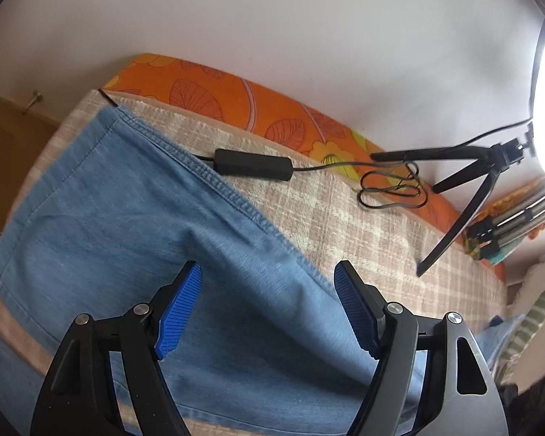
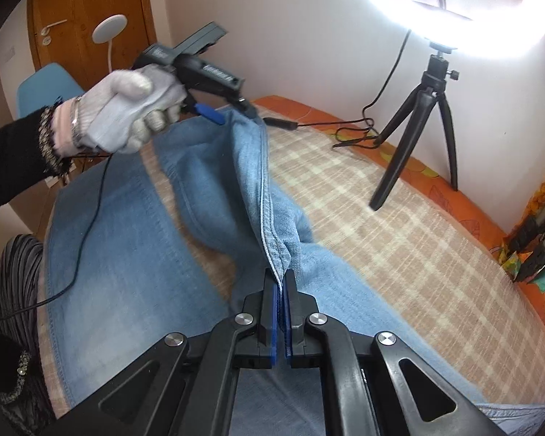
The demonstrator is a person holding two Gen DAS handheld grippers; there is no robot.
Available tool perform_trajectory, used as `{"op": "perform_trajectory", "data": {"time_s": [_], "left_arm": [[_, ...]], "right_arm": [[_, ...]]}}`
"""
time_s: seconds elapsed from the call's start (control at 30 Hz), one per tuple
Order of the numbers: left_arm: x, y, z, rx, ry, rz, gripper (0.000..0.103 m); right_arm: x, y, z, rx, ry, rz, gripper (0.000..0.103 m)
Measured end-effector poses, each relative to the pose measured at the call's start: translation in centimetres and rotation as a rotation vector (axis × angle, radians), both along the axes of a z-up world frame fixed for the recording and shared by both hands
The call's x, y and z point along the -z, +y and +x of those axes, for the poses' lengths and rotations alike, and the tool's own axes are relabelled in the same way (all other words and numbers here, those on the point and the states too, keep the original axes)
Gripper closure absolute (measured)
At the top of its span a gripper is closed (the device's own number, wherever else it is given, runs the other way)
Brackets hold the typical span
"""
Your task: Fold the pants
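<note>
Pants (image 2: 127, 261) are soft, matt blue denim with stitched seams; the bed's checked blanket (image 2: 399, 225) looks coarse woven cloth; gripper pads (image 1: 180, 309) are ribbed blue plastic on matt black frames

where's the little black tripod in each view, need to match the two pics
Left wrist view: the black tripod sits at the right edge, standing on the plaid blanket, under the glare of the ring light.
Right wrist view: the black tripod stands upper right of centre, below the ring light, on the plaid blanket.
Shared landmark: the coiled black cable beside the tripod's feet.
</note>
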State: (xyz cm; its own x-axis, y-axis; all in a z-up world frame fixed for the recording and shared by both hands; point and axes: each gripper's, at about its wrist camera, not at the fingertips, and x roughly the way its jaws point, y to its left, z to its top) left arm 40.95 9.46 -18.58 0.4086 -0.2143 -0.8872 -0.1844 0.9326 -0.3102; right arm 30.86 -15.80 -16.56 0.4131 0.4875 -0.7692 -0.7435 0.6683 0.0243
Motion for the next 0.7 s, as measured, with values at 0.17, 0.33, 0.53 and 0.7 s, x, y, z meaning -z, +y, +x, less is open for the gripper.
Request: {"op": "perform_trajectory", "data": {"time_s": [0.17, 0.33, 0.53, 0.7], "left_arm": [[0.8, -1.8, 0.8, 0.019, 0.06, 0.137, 0.028], [3.6, -1.3, 0.7, -0.015, 0.162, 0.155, 0.028], [3.9, -0.7, -1.0, -0.041, 0.089, 0.236, 0.07], [3.0, 1.5, -3.0, -0.085, 0.038, 0.147, 0.093]], "right_arm": [[-0.3, 0.9, -3.1, -0.073, 0.003, -0.005, 0.103], [-0.5, 1.7, -6.0, -0.123, -0.017, -0.027, 0.103], [-0.3, 1.6, -5.8, -0.091, -0.033, -0.05, 0.103], [-0.9, 1.6, -5.2, -0.042, -0.042, -0.051, 0.103]]}}
